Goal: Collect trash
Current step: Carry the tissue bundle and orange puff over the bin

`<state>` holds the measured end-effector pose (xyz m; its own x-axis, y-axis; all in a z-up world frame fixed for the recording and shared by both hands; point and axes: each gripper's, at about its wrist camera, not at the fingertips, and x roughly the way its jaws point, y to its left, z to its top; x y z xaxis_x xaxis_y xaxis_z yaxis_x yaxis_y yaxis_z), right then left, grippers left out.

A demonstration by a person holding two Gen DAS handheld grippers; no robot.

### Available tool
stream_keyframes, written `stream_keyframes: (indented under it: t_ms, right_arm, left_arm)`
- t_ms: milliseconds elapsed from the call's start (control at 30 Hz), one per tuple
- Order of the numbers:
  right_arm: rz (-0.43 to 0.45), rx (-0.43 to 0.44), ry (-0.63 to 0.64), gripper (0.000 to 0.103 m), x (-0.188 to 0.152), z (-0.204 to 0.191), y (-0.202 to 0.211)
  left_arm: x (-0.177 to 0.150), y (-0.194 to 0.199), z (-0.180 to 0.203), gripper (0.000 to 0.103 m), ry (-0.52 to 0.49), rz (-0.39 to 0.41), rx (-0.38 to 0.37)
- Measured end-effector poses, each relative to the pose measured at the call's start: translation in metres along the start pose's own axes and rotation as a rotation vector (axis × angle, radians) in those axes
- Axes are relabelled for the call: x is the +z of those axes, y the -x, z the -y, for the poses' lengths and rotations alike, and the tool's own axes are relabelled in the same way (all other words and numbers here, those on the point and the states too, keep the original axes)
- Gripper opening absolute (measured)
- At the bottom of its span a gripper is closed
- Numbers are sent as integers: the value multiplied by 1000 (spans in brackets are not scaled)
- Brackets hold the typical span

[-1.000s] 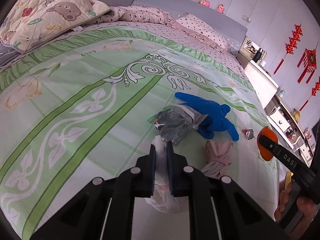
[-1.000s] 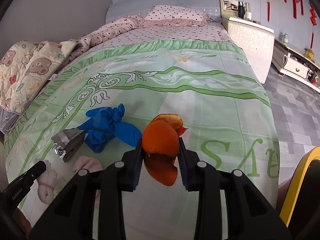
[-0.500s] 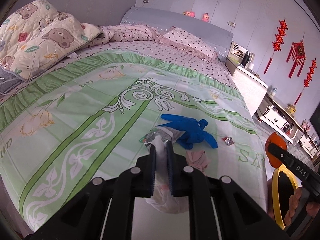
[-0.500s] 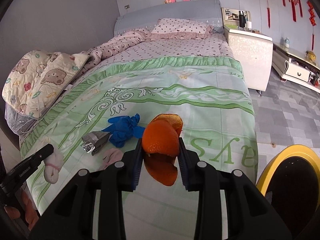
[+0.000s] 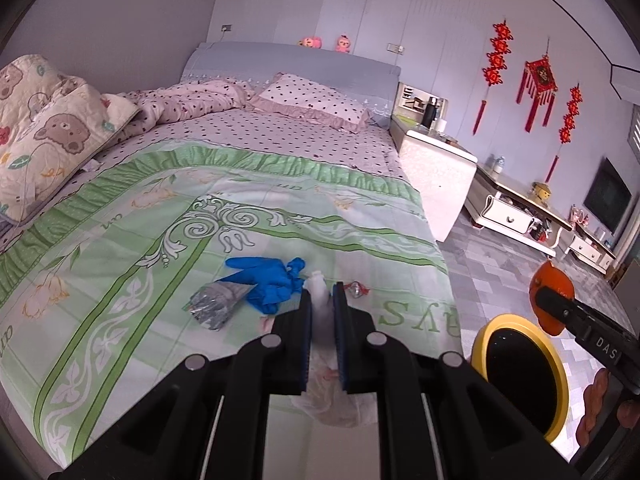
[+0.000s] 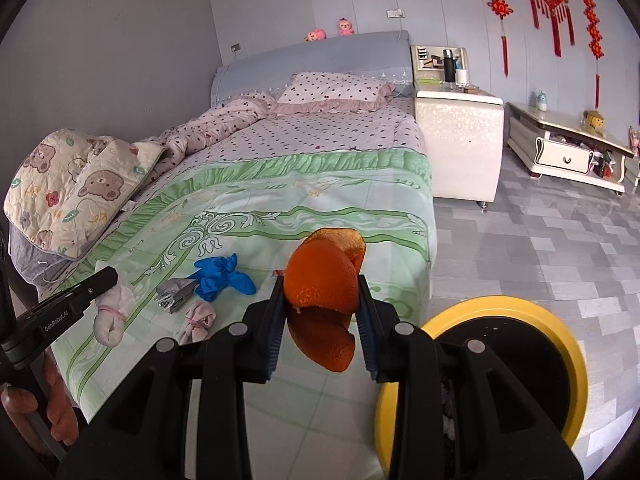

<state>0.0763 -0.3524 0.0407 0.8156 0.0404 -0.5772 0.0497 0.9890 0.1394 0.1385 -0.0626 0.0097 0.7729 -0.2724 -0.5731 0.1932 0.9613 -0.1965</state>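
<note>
a home bedroom. a wide bed (image 5: 248, 200) fills the left and centre of the frame, with a green floral cover, a dotted pink pillow (image 5: 316, 98) and a grey padded headboard (image 5: 292, 62) at upper centre. a bear-print quilt (image 5: 48, 128) is bunched at the left edge. a white bedside cabinet (image 5: 436, 176) stands right of the bed. red knot decorations (image 5: 540, 80) hang on the wall at upper right, above a low white tv cabinet (image 5: 516, 208) on a grey tiled floor (image 6: 560, 240).
</note>
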Motion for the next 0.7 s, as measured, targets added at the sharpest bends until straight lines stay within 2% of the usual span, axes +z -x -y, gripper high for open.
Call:
stream_keyframes:
  t_ms: [333,700]
  right_arm:
    - [22,-111,-46,32,-8,75,49]
    - [0,-179,-99,32,-25,135,69]
  left_arm:
    - [2,-9,84,10,-113,-30,-118]
    - [-14,-43,168,10,-222,-97,-203]
